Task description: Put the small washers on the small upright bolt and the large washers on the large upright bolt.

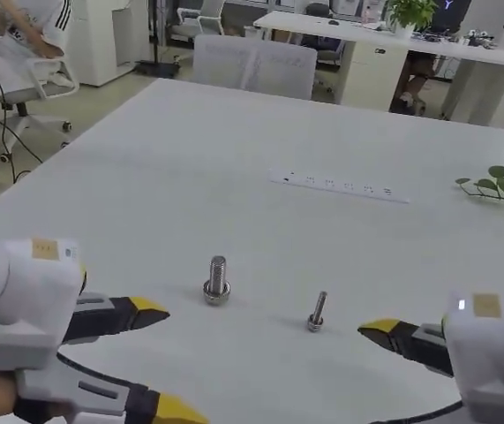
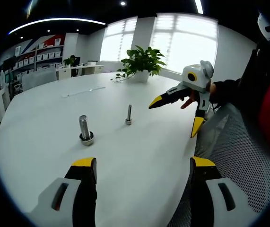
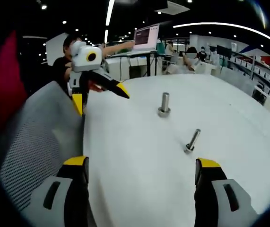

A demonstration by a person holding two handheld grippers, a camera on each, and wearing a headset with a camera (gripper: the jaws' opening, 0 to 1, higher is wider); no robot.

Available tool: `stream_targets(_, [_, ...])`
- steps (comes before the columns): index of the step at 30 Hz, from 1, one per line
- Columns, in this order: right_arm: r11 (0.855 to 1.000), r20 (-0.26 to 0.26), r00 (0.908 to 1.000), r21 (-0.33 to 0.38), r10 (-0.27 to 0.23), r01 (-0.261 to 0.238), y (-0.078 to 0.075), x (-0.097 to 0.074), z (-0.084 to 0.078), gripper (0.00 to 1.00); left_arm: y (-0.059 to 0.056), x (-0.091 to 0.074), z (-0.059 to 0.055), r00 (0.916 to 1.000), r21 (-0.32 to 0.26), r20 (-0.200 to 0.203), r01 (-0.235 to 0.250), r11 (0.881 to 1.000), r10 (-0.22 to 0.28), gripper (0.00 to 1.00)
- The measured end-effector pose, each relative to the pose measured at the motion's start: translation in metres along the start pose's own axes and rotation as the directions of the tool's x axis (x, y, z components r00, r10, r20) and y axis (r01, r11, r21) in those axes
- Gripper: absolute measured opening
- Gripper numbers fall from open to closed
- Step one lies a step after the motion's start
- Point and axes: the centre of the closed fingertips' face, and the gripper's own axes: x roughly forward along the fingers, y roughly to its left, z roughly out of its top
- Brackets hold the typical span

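At the near left, the left gripper [image 1: 163, 360] hovers over the white table [image 1: 234, 159], its jaws spread wide and empty. To its right the large bolt [image 1: 217, 280] stands upright. Further right and slightly nearer, the small bolt [image 1: 317, 313] leans a little. At the near right, the right gripper [image 2: 172, 119] is also wide and empty.

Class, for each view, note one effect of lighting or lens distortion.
Head view: soft even light, large bolt and small bolt sharp, shadows faint. Left gripper view: fisheye curves the table, windows blown out. Right gripper view: fisheye, small bolt looks tilted.
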Motion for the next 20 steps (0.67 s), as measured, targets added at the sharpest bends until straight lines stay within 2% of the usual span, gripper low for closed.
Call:
stream_targets(5, [1.0,-0.002,1.0,-0.002,-0.006,0.006,-0.001,0.0003,0.0001,0.94,0.0029,0.0024,-0.0073,0.9999,-0.013,-0.014,0.0,1.0,0.0,0.82])
stream_targets(20, [1.0,0.011,0.9997,0.008,-0.023,0.023,-0.003,-0.0009,0.0017,0.95,0.0052,0.0021,-0.0076,0.9998,-0.024,-0.012,-0.014,1.0,0.014,0.84])
